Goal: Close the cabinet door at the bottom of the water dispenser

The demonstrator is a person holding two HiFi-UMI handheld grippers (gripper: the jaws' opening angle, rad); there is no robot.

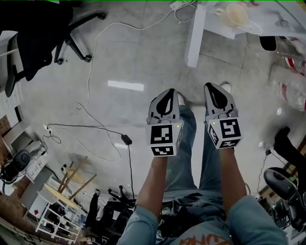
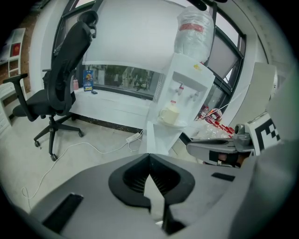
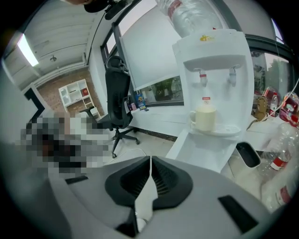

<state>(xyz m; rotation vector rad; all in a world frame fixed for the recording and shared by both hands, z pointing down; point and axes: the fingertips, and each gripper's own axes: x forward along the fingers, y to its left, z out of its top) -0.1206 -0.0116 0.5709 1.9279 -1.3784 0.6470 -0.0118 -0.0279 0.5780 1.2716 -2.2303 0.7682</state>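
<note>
Head view: both claws are held out side by side over the person's legs, noses aimed at the dispenser base. L claw (image 1: pixel 167 95) and R claw (image 1: pixel 217 92) are both clenched, nothing in them. My read: closed tips make a blunt pusher, which suits shoving a door more than gripping it. The cabinet door (image 1: pixel 194 38) stands swung out from the bottom of the water dispenser (image 1: pixel 224 29) at top right, well apart from both claws. No contact yet, so the task looks to be at approach stage.

Left gripper view: jaws are together and empty. The dispenser is ahead, with a cup (image 2: pixel 170 113) on its drip tray. The door shows below it, open and nearly edge-on to this claw. R claw shows at the right edge.

Right gripper view: jaws are shut tip to tip, nothing between. The door's broad white face angles out under the tray, so the R side prob. has the better push line. A bottle (image 3: pixel 184 14) is upended on top.

Room: pale, glossy floor (image 1: pixel 124 57), with a loose cable (image 1: pixel 91 72) trailing across it. An office chair (image 1: pixel 48 28) is off to the L, and there is clutter along the edges.
</note>
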